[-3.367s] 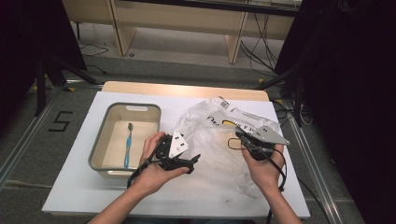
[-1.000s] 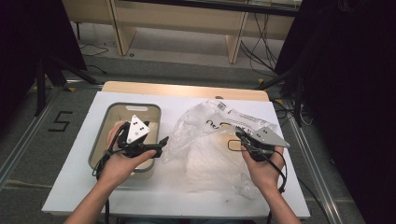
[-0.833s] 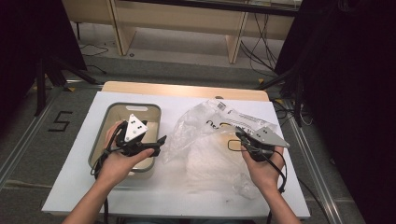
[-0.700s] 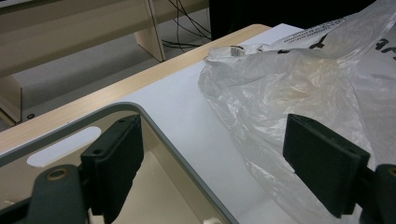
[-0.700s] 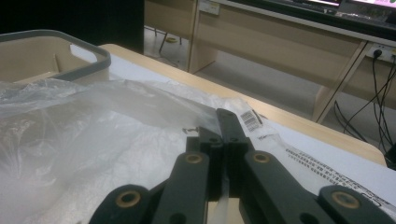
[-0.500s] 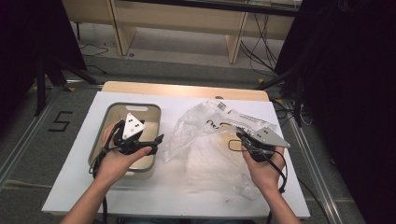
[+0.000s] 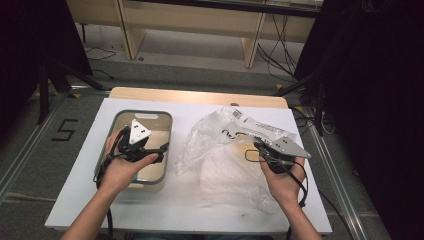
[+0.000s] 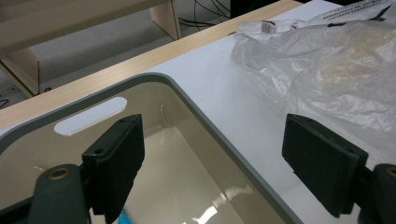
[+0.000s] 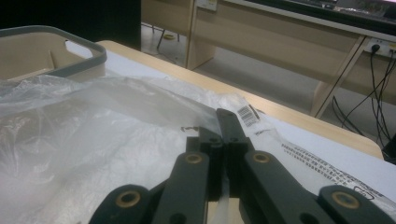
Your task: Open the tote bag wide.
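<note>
A grey-rimmed beige bin (image 7: 170, 131) stands on the left of the white table. My left gripper (image 7: 159, 151) hovers over it, open wide. In the left gripper view (image 8: 217, 172) its jaws straddle the bin's far right rim (image 8: 196, 102), with nothing between them. A sliver of blue (image 8: 122, 217) shows on the bin floor. A crumpled clear plastic bag (image 7: 225, 150) lies at the table's middle right. My right gripper (image 7: 259, 146) is shut on a fold of that bag, and in the right gripper view (image 9: 219, 130) a thin strip of film runs between the jaws.
The bag (image 8: 336, 70) spreads close to the bin's right side. Its printed label end (image 9: 299, 154) trails toward the back right. A wooden strip (image 7: 200, 96) borders the table's far edge. Beyond it stand wooden furniture legs (image 7: 250, 47) and floor cables (image 7: 280, 55).
My left gripper has moved left from beside the bag to above the bin, then crept a little toward its far end. The right gripper has kept still, holding the bag.
</note>
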`<action>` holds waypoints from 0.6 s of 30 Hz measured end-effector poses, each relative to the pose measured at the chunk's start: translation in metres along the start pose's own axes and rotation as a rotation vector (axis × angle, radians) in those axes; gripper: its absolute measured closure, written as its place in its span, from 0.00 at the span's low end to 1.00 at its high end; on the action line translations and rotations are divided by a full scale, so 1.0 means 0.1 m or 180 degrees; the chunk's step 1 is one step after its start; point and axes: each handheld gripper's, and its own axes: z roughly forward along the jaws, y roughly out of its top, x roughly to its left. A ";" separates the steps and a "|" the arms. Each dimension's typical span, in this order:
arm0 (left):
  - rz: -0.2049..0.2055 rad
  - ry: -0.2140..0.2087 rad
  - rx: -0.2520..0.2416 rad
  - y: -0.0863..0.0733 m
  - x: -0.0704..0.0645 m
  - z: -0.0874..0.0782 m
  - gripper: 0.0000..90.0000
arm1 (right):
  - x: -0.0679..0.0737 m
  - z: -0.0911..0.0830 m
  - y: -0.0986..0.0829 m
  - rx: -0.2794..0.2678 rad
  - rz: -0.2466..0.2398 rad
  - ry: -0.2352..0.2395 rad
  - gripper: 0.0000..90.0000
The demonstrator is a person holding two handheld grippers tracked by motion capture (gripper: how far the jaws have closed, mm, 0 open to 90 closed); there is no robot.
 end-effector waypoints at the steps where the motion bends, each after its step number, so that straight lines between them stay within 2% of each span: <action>1: -0.0005 0.0011 0.0010 -0.01 0.01 0.00 0.23 | 0.00 0.00 0.00 -0.0002 -0.0002 0.0000 1.00; 11: -0.0053 0.0098 0.0058 -0.03 0.07 -0.01 0.23 | 0.01 -0.01 0.00 -0.0015 -0.0017 0.0018 1.00; 18: -0.0059 0.0087 0.0085 -0.04 0.09 0.02 0.23 | 0.00 -0.01 0.00 -0.0007 0.0000 0.0006 1.00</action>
